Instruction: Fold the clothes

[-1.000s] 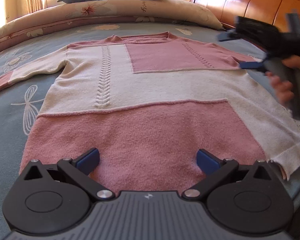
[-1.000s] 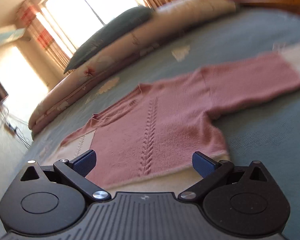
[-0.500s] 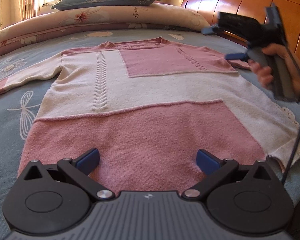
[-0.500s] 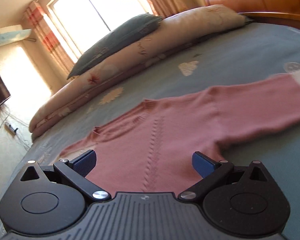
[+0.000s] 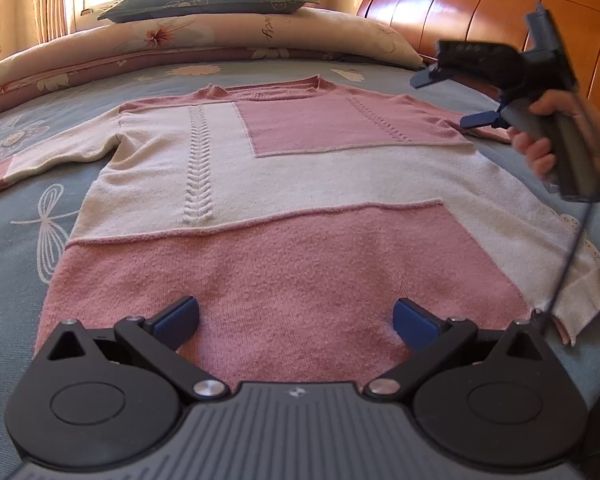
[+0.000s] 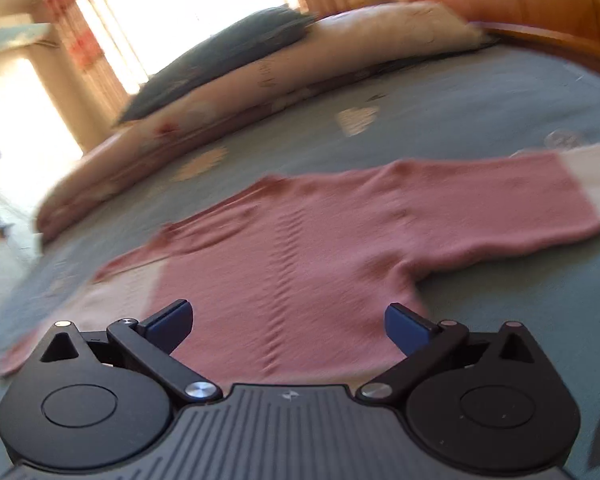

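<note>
Pink and cream knit, the sweater lies flat on the blue bedspread across the middle of the left wrist view, one sleeve trailing to the left edge. At bottom centre the left gripper hovers over the pink hem, jaws spread wide, holding nothing. At upper right a hand holds the right gripper above the sweater's shoulder, blue fingers parted and empty. Its own blurred view shows the right gripper wide apart over the pink chest panel.
</note>
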